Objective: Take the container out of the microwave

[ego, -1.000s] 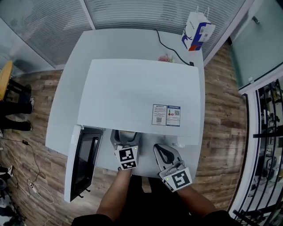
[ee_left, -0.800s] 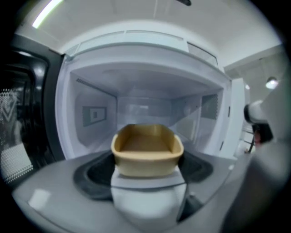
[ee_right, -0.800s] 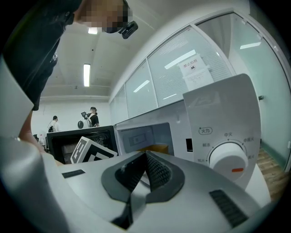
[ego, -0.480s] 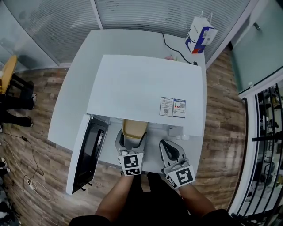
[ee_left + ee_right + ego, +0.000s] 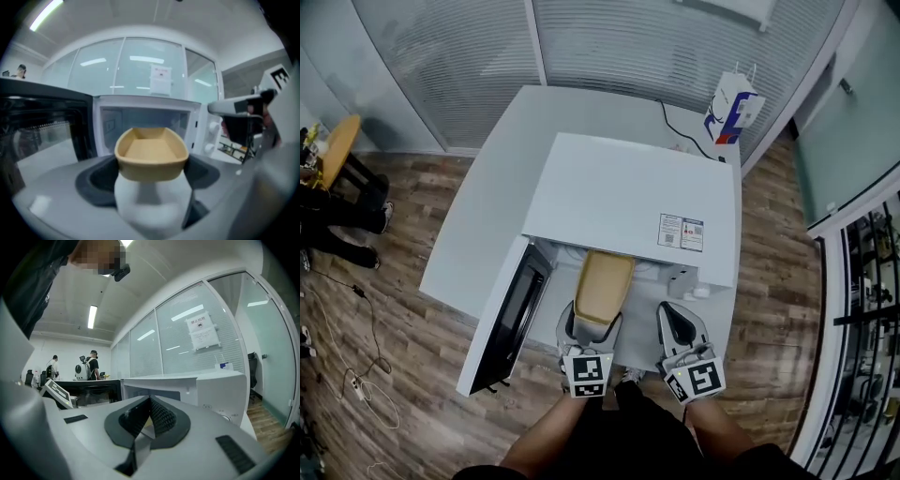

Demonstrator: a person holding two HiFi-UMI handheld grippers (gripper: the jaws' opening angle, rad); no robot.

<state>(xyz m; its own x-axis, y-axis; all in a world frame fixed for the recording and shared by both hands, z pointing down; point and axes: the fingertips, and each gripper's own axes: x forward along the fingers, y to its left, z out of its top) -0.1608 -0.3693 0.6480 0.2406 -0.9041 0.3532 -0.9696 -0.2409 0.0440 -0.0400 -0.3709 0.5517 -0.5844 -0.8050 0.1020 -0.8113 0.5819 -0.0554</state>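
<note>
White table (image 5: 487, 216) spreads below and ahead of both my grippers, with striped glass walls beyond it. Straight ahead of my left gripper (image 5: 593, 323) sits the white microwave (image 5: 628, 197), its dark-windowed door (image 5: 514, 314) swung wide to that gripper's left. Between the jaws is the tan container (image 5: 151, 151), an open, empty tub at the oven mouth. Most of it is out in front, though I cannot tell whether its far end is fully clear. My left jaws are clamped wide across its near end, pads on its two sides. My right gripper (image 5: 677, 317) hangs just right of it, jaws pressed together on nothing. I judge the tub light and thin-walled, likely to flex or tip from this end grip. A hold across its middle would steady it.
</note>
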